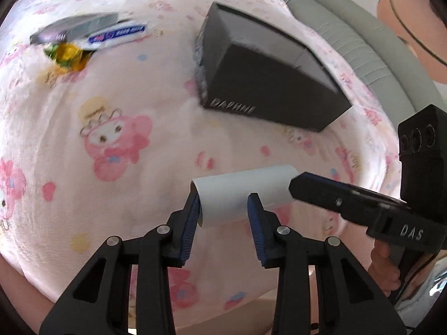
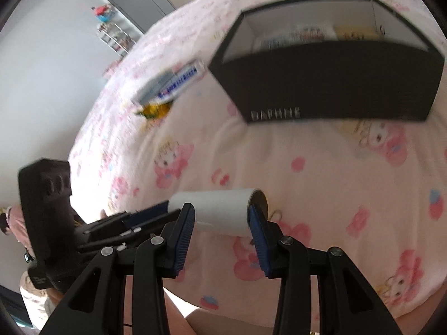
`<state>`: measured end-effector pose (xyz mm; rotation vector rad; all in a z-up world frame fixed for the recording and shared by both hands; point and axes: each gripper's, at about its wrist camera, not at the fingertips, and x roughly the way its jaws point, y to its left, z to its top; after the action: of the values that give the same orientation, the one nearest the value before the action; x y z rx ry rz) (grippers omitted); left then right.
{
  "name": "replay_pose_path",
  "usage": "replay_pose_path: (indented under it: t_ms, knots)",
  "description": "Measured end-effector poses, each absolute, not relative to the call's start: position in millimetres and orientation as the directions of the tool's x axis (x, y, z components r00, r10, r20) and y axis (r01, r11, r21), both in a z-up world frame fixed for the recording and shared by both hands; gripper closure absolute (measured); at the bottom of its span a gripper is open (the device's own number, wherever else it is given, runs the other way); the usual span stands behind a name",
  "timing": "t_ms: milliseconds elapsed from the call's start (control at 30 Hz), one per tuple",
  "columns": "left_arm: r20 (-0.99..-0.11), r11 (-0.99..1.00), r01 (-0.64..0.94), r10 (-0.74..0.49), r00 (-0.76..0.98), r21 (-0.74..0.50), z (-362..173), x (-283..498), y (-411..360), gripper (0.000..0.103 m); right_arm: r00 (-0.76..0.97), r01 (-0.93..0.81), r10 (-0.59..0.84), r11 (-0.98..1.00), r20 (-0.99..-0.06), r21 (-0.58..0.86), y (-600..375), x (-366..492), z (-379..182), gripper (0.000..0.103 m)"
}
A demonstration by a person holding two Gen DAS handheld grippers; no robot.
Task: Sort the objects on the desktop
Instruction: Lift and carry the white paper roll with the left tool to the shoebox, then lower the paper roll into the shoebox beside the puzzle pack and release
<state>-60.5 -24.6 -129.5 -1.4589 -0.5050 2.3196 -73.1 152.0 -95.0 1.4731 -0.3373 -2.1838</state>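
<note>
A white paper roll (image 1: pixel 240 192) is held between both grippers above the pink cartoon blanket (image 1: pixel 111 128). My left gripper (image 1: pixel 225 209) is shut on its left half. My right gripper (image 2: pixel 220 217) is shut on the roll (image 2: pixel 220 212) at its right half, whose brown open end (image 2: pixel 261 199) shows. The right gripper also shows in the left wrist view (image 1: pixel 335 198), and the left gripper in the right wrist view (image 2: pixel 139 217). A black open box marked DAPHNE (image 1: pixel 265 78) stands beyond the roll; in the right wrist view the box (image 2: pixel 329 83) holds blurred packets.
A grey packet (image 1: pixel 75 26), a blue-and-white packet (image 1: pixel 117 36) and a yellow-green wrapped item (image 1: pixel 67 55) lie at the far left of the blanket. A grey padded seat back (image 1: pixel 363 42) runs along the right. A shelf rack (image 2: pixel 114 36) stands by the wall.
</note>
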Motion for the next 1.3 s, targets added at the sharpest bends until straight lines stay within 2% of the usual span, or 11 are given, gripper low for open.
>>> replay_pose_path:
  t_ms: [200,500,667,933,1300]
  knots:
    - [-0.741,-0.878,-0.187,0.474,-0.475,-0.441,-84.9,-83.9,-3.4,0.068,-0.405,0.275,-0.500,-0.865,-0.766,0.419,170.6,-89.0,-49.5,0.066]
    - [-0.701,-0.870,-0.283,0.494,-0.515,-0.405,-35.9,-182.7,31.5,0.068,-0.534,0.274,-0.429,-0.903,-0.729,0.331,192.9,-173.8,6.6,0.066]
    - [-0.719,-0.879,-0.264,0.476,-0.506,-0.396,-44.6,-249.1,40.2,0.068,-0.529,0.265,-0.410,-0.912,-0.743,0.314,198.2,-241.5,-2.2,0.066]
    - [-0.760,-0.893,-0.225,0.450,-0.470,-0.390,-73.4,-330.7,49.1,0.068,-0.444,0.234,-0.366,-0.928,-0.818,0.288,198.3,-326.6,-54.0,0.066]
    - [-0.808,-0.894,-0.112,0.440,-0.393,-0.433,-119.3,-380.8,44.9,0.068,-0.326,0.178,-0.372,-0.927,-0.869,0.330,196.4,-381.0,-104.3,0.067]
